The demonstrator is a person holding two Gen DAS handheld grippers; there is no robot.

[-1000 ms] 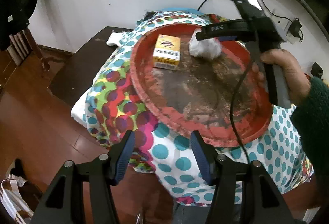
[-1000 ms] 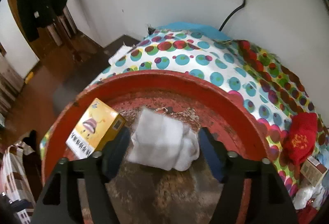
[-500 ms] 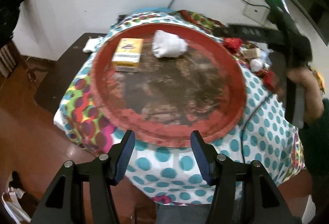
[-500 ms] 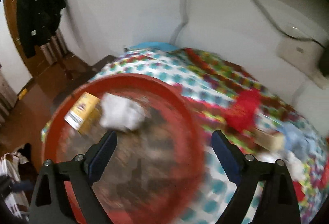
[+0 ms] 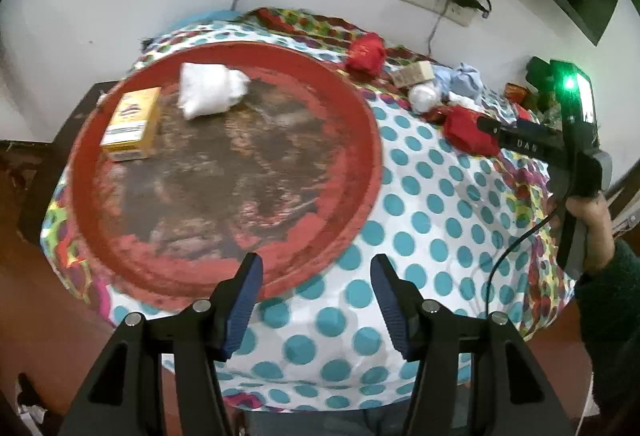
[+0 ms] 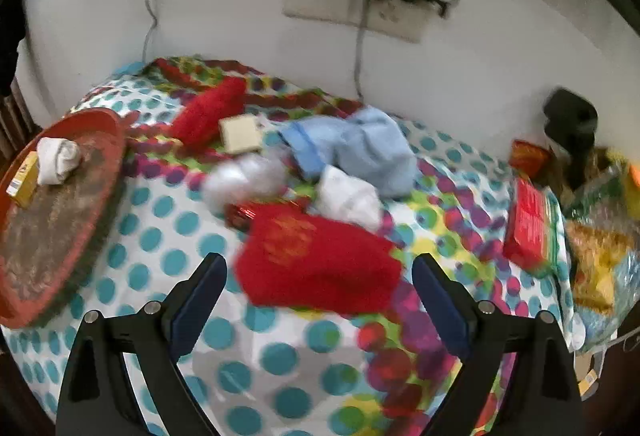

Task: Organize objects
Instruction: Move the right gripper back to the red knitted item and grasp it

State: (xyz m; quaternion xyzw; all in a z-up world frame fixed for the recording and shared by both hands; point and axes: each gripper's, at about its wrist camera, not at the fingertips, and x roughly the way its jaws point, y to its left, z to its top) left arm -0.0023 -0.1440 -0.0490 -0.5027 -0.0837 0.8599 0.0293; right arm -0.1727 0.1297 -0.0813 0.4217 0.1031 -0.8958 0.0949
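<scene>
Over the dotted cloth (image 6: pixel 280 356) my right gripper (image 6: pixel 320 300) is hanging with its jaws spread very wide. They have just been opening, and nothing is squeezed between them. I am seeing a fuzzy red pouch (image 6: pixel 316 264) lying on the cloth past the gap between the two fingers, but the pads are not pressing on it. Behind the pouch a white bundle (image 6: pixel 348 195), a pale blue cloth (image 6: pixel 360 147), a small tan box (image 6: pixel 240 133) and another red pouch (image 6: pixel 208 111) are lying close together in a heap.

My left gripper (image 5: pixel 316 300) is also standing open and holding nothing. Its fingers are hanging over the near edge of the table, just past the rim of the big red tray (image 5: pixel 360 123). On the far side of the tray a yellow box (image 5: pixel 132 123) and a white sock ball (image 5: pixel 212 91) are resting next to each other. Most of the tray floor is lying bare.

Between the tray and the heap a wide strip of cloth is staying free. At the right edge of the table a red packet (image 6: pixel 528 228) and some shiny bags (image 6: pixel 600 256) are crowding together. At the back, the wall (image 6: pixel 480 75) is standing right against the table, with a socket plate (image 6: pixel 356 11) and cords on it.
</scene>
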